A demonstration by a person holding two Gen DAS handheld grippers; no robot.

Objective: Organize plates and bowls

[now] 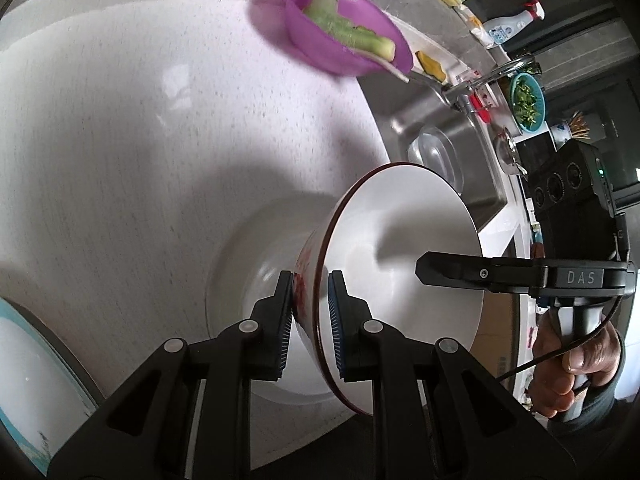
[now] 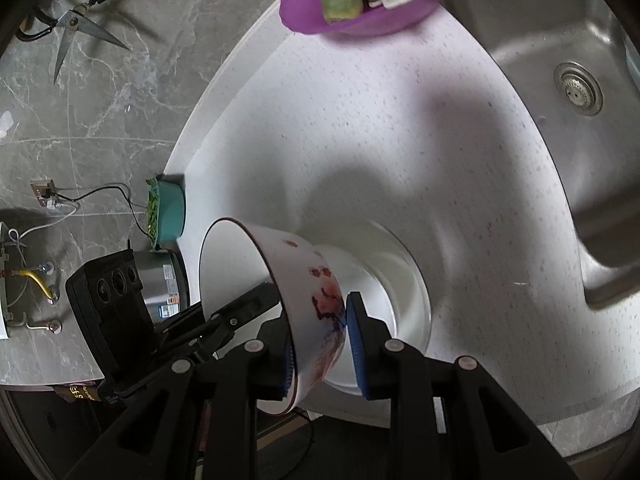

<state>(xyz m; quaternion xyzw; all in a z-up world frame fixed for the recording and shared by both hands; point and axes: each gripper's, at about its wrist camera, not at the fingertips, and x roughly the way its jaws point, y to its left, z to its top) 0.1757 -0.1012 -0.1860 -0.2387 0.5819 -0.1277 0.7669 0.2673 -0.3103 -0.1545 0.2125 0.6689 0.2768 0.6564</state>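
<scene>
A white bowl with a dark rim and red flower pattern (image 1: 400,264) is held tilted above a white plate (image 1: 256,248) on the white counter. My left gripper (image 1: 310,326) is shut on its rim, one pad outside, one inside. My right gripper (image 2: 320,344) is shut on the same bowl (image 2: 304,280) at the opposite rim; its finger shows in the left wrist view (image 1: 460,272). The plate also shows in the right wrist view (image 2: 400,288) under the bowl.
A purple bowl with green vegetable pieces (image 1: 344,32) (image 2: 360,0) stands at the counter's far edge. A steel sink (image 2: 560,80) lies to the right. A teal bowl of greens (image 2: 168,212), a metal pot (image 2: 164,284) and scissors (image 2: 76,28) lie left.
</scene>
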